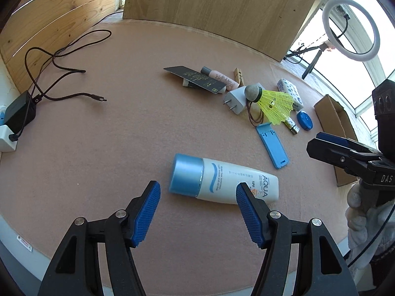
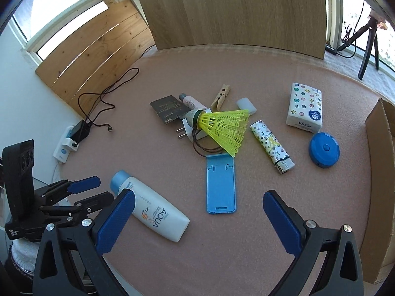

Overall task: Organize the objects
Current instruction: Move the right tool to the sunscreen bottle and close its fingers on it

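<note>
Hovering over sunscreen bottle (image 1: 223,181): left tongs (image 1: 197,204), parted, empty.

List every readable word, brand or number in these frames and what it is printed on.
"AQUA", "SPF 50": sunscreen bottle; its smaller lines are only partly legible.
"Vinda": tissue pack.
"DAS": right tool's body.
Dark card: print too small to read.
Lighter: monogram pattern only.
</note>
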The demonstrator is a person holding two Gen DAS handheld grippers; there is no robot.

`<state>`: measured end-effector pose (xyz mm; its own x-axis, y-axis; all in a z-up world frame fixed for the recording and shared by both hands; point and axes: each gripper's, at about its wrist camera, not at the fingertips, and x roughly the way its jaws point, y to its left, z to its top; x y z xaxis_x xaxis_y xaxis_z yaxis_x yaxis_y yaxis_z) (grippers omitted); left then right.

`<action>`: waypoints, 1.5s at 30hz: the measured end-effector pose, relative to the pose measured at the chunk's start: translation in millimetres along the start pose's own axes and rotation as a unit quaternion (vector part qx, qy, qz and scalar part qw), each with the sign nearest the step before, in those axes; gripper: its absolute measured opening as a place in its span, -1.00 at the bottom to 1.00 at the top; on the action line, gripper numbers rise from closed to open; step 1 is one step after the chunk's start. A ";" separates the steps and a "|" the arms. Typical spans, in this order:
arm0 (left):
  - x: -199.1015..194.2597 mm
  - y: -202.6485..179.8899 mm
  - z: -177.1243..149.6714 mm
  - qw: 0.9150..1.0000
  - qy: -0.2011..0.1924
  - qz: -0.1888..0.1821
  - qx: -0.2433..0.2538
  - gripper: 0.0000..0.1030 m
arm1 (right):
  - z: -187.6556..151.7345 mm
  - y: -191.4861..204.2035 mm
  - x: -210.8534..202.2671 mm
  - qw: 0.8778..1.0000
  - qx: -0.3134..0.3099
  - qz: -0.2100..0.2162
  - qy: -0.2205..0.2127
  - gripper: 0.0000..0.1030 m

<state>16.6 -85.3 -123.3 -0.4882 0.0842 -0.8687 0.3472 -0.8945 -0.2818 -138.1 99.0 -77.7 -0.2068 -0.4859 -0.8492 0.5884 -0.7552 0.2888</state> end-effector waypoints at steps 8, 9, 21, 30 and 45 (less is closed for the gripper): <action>4.3 -2.1 -15.7 0.999 0.005 -0.017 -0.031 0.31 | 13.8 22.7 40.2 0.996 -0.055 0.047 0.056 0.80; 5.6 -1.9 -16.1 0.999 0.005 -0.018 -0.035 0.31 | 15.0 24.9 45.1 0.995 -0.058 0.050 0.066 0.78; 18.5 6.8 -9.4 0.999 0.018 -0.033 -0.027 0.31 | 6.8 18.8 79.7 0.981 -0.006 0.127 0.144 0.04; 23.4 2.7 -11.1 0.999 0.032 -0.038 0.000 0.27 | -8.6 26.1 80.7 0.974 0.023 0.156 0.164 -0.12; 31.5 -3.0 -15.6 0.997 0.038 -0.069 -0.007 0.29 | -9.3 65.1 85.2 0.978 -0.049 0.124 0.157 -0.13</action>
<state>12.7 -73.1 -156.2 -0.4709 0.2394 -0.8491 0.2925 -0.8657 -0.4063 -110.1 12.5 -135.3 0.1938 -0.4778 -0.8568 0.6660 -0.5772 0.4726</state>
